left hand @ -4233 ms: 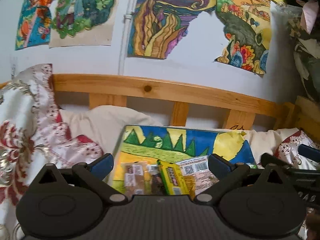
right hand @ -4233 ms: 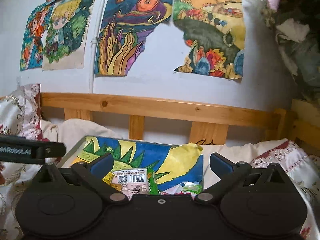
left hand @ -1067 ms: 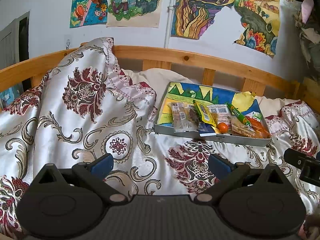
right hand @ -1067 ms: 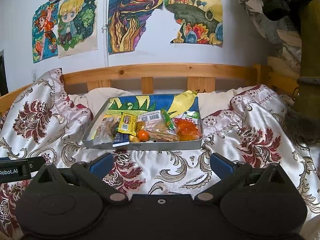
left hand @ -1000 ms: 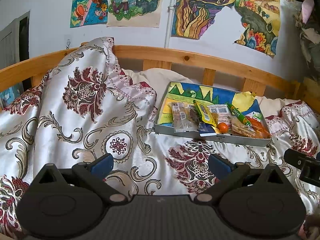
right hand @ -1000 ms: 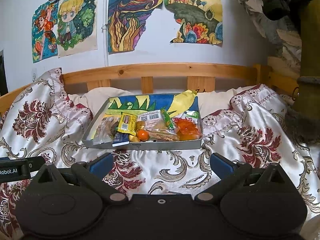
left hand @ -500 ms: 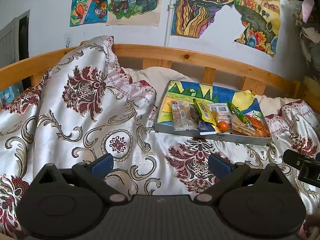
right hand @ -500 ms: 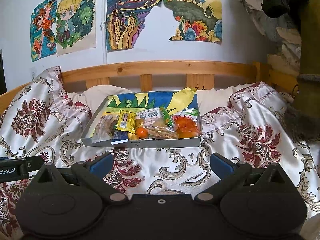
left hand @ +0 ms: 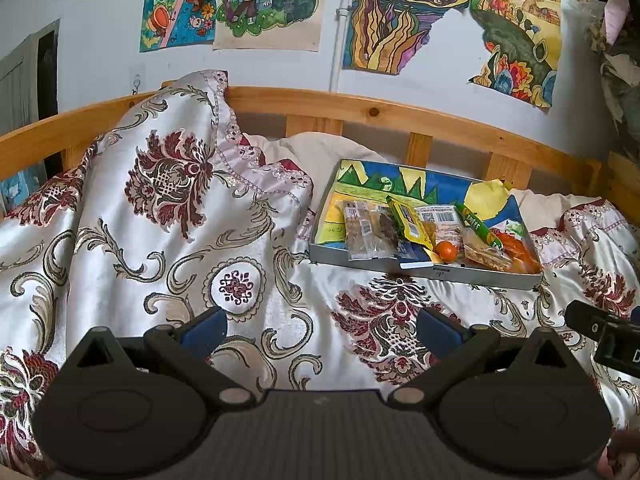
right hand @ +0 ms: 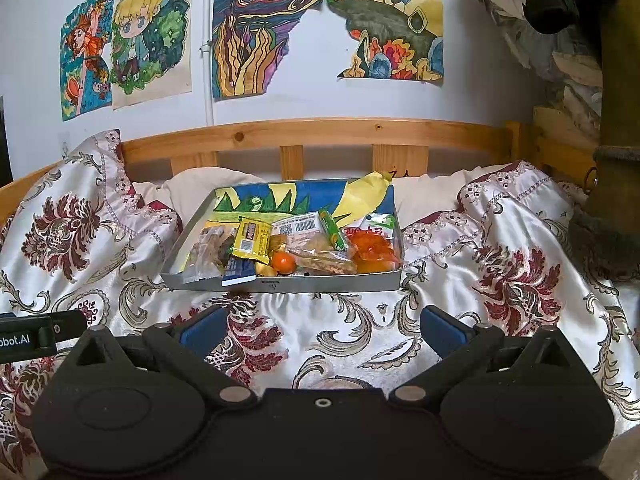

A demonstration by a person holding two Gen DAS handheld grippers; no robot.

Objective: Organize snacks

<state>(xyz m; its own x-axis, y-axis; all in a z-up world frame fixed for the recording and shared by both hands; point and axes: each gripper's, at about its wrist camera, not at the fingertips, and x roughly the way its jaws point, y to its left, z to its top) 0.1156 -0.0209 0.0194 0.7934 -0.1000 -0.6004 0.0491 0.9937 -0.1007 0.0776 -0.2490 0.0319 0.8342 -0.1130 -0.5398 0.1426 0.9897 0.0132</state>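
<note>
On the bed, on top of the patterned quilt (right hand: 500, 280), stands the grey tray (right hand: 288, 285), and all the snacks we can see lie inside it, pushed toward its near wall: a yellow packet (right hand: 252, 242), a clear bag of brown pieces (right hand: 208, 256), a small orange fruit (right hand: 283, 262), a green stick pack (right hand: 332, 229), an orange bag (right hand: 372, 252) and a white packet with a barcode (right hand: 302, 226). No snack lies loose on the quilt, so we judge that the sorting is finished or almost finished. We hold the left tongs (left hand: 320, 330) and the right tongs (right hand: 322, 330) well back from the tray, over bare quilt. Both pairs stand wide apart; nothing is between the blue pads, and they touch nothing. If something still needs to be tidied, the next move asks us to go forward to the tray. The wrappers overlap, so a single one must be gripped by its free edge.
</note>
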